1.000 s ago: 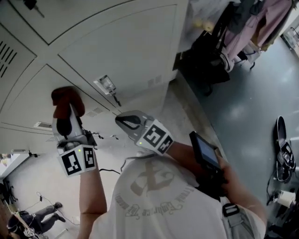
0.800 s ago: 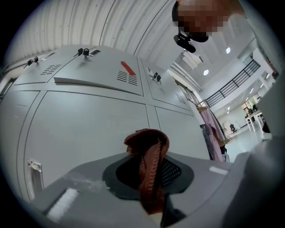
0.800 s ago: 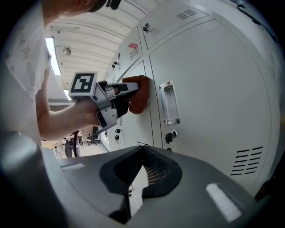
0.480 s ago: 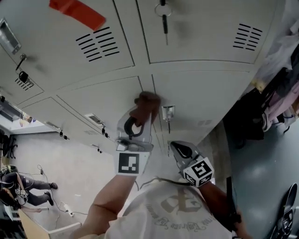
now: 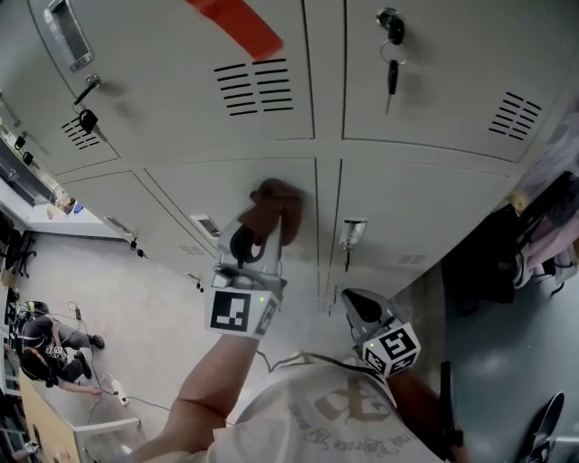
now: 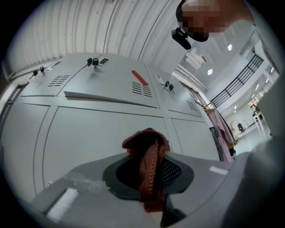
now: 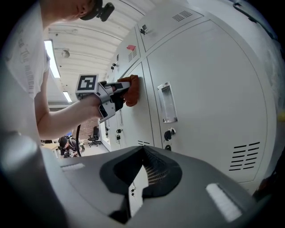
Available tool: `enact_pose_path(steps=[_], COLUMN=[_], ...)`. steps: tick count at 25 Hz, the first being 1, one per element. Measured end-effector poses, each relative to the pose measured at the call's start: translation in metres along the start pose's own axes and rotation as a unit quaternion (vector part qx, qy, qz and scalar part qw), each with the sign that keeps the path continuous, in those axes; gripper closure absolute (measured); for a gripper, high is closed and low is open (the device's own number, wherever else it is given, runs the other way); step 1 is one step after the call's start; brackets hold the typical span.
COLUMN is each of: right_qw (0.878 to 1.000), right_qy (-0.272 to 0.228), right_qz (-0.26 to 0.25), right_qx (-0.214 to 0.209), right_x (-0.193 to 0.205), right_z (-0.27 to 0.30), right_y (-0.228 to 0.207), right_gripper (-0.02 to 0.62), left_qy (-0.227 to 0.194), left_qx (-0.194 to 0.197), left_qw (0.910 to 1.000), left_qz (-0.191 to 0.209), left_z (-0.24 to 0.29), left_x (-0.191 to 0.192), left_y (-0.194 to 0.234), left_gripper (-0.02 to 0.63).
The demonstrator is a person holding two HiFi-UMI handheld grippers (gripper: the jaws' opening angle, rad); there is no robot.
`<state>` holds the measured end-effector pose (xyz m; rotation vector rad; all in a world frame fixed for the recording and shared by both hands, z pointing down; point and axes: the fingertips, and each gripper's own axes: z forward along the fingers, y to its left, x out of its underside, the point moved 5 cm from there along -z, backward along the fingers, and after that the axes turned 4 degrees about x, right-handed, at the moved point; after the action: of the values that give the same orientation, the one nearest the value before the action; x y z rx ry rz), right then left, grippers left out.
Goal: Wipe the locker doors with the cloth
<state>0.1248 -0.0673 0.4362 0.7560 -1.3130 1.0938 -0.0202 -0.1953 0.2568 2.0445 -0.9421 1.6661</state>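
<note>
1. Your left gripper point(image 6: 149, 180) has its jaws closed on a reddish-brown knitted cloth point(image 6: 147, 144). The cloth bunches up past the jaw tips, and a strip of it runs back between them.
2. The cloth is pressed against a lower locker door point(image 5: 208, 194). In the head view it sits near that door's upper right corner, just beside the seam to the next door.
3. Your right gripper point(image 7: 143, 173) has its jaws closed together, with only the lockers showing beyond them. In the head view you hold it lower than the left gripper and apart from the doors.
4. The neighbouring lower door point(image 5: 425, 208) carries a clear handle point(image 5: 353, 232) just to the right of the cloth, with a key below it.
5. The upper doors above have vent slots point(image 5: 255, 88), a red tape strip point(image 5: 237, 23) and a key in its lock point(image 5: 390, 45).
6. Pink garments point(image 5: 547, 240) hang past the right end of the lockers. Another person point(image 5: 45, 348) is low on the floor at the far left, well apart from you.
</note>
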Motion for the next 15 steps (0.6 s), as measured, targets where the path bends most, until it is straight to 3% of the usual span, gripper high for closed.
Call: enact_pose_path(steps=[15], right_qw=[0.999], right_qy=[0.004], right_qz=[-0.019], right_qx=[-0.031], right_x=[-0.007], right_z=[0.021], right_y=[0.026], right_gripper=[0.588], left_qy=[-0.012], left_qx=[-0.092], left_qw=[0.9949], left_qz=[-0.040], left_z=[-0.046], left_x=[0.002], left_y=[0.087], left_gripper=[0.522])
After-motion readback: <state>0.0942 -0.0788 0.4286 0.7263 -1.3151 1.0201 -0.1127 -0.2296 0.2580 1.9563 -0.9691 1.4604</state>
